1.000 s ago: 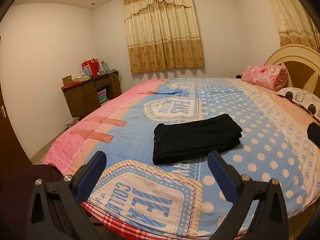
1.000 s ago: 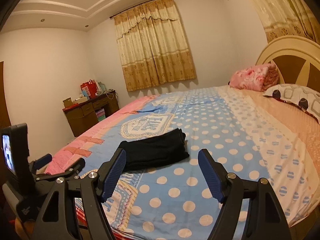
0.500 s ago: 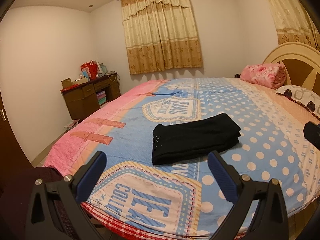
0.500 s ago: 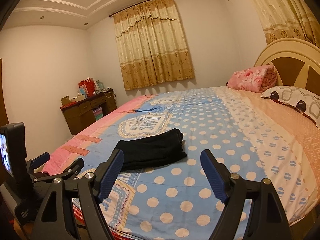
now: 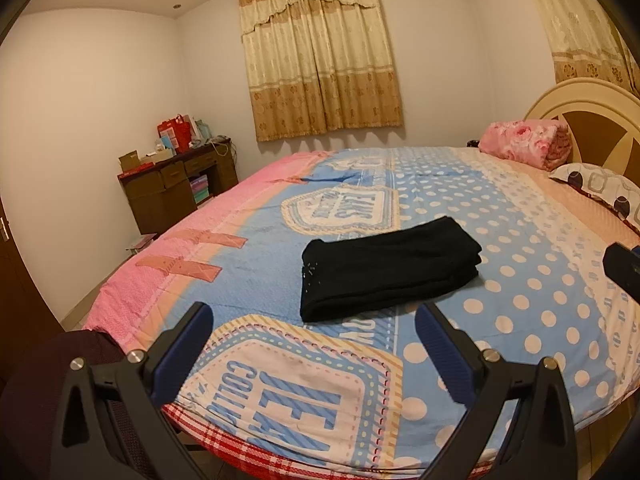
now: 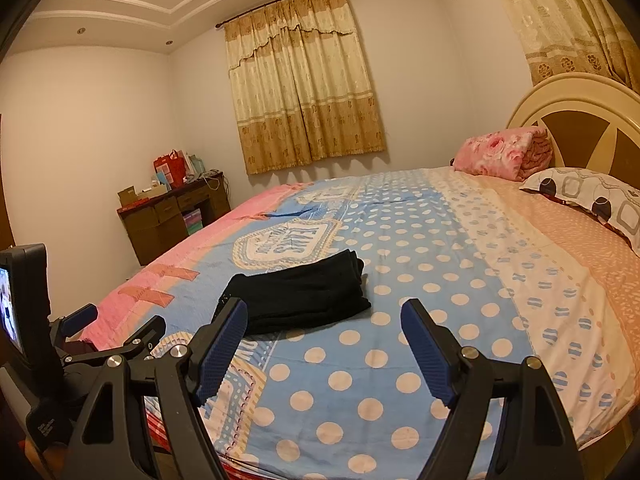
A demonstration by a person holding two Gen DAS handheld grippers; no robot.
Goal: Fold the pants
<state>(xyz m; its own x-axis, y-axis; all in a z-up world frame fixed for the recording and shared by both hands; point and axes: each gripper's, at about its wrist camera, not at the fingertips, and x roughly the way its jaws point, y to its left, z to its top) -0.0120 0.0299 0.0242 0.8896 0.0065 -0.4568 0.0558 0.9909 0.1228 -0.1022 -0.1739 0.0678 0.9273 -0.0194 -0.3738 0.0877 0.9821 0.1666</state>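
The black pants (image 5: pixel 390 268) lie folded into a compact, layered rectangle on the bed (image 5: pixel 520 280), over the blue polka-dot spread near its foot, edges stacked neatly, which suggests the folding is essentially done. Both tongs hang back from the bed's edge, clear of the cloth: the left tongs (image 5: pixel 312 344) stand wide apart with nothing between them, and the right tongs (image 6: pixel 324 340) likewise gape empty. A rolled pink blanket (image 6: pixel 504 152) and a pillow (image 6: pixel 588 196) sit by the headboard, well apart from the pants.
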